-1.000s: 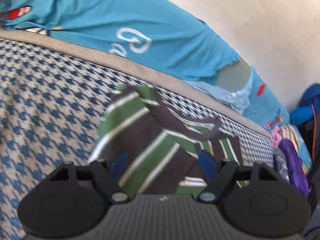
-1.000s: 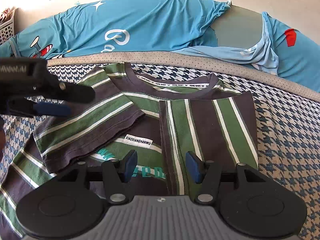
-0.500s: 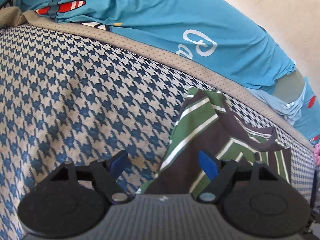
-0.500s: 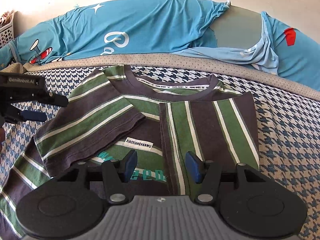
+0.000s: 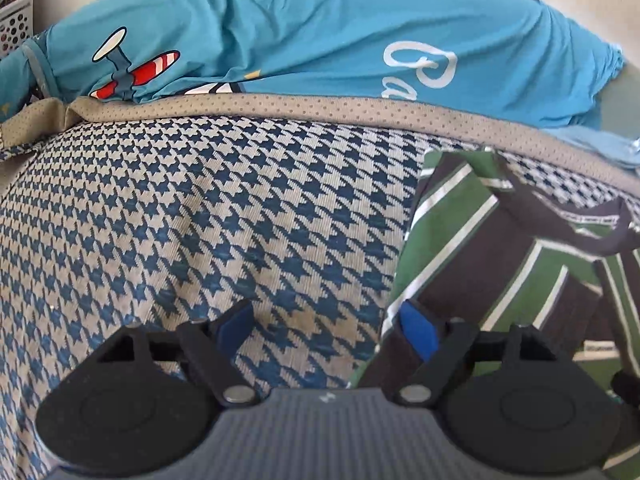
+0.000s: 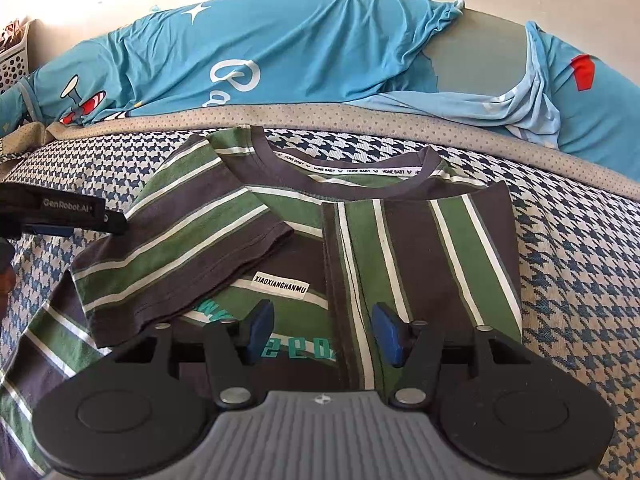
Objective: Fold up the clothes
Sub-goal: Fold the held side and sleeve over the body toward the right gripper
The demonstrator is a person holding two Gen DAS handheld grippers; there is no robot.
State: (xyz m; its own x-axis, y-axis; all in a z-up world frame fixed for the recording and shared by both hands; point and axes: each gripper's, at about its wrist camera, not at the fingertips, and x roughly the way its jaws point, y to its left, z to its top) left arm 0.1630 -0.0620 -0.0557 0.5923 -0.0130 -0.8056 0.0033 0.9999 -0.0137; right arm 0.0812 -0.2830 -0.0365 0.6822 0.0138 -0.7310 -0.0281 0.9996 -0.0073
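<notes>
A green, brown and white striped T-shirt [image 6: 404,240] lies on the houndstooth bed cover [image 6: 568,248], its right side folded inward and its left sleeve folded across the chest. It also shows at the right of the left wrist view [image 5: 500,256]. My right gripper [image 6: 322,332] is open and empty, just above the shirt's chest print. My left gripper [image 5: 326,326] is open and empty over the bed cover, its right fingertip at the shirt's left edge. The left gripper also shows at the left edge of the right wrist view [image 6: 76,220].
A blue bedsheet with a plane print [image 6: 280,52] is bunched along the back by the wall. A grey dotted strip [image 5: 320,106] borders the houndstooth cover [image 5: 180,220]. A white perforated basket [image 6: 14,56] stands at the far left.
My left gripper has drawn away leftward off the shirt and now hovers over bare cover at its left edge. The right gripper has stayed put, open.
</notes>
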